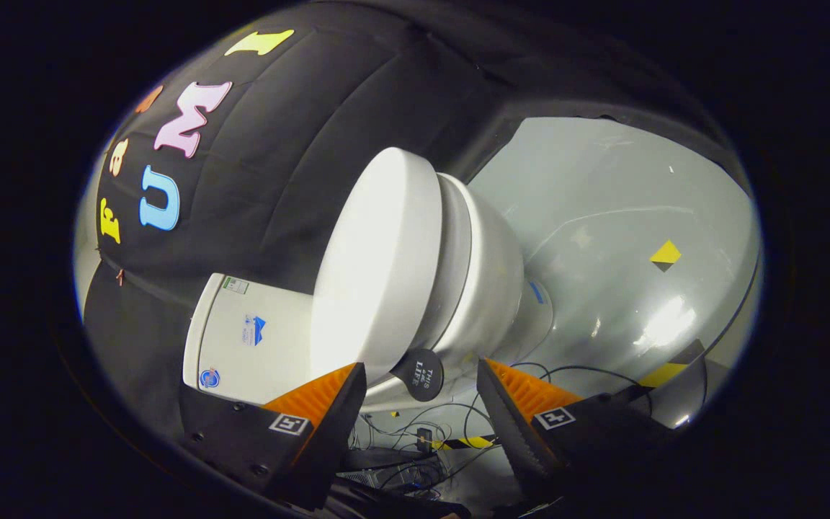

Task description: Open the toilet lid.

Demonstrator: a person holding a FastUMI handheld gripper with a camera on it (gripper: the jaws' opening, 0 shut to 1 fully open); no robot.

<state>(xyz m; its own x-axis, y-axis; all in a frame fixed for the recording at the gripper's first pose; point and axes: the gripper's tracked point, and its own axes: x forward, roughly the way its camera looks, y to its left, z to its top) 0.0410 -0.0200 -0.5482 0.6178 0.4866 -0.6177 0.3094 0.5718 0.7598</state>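
- Fingers of the gripper are spread wide apart, with nothing held between them.
- Just ahead of them the toilet lid is seen, lying close against the seat.
- A round black tag is seen between the fingertips, at the lid's edge.
- The tank is seen beside the lid.

Cloth-walled test booth with toilet

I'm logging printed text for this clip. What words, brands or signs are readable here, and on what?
"THIS ... LIFE": round black tab on the toilet lid, just ahead of the gripper's open jaws; the middle word is unreadable.
Stickers on the cistern: too small to read.
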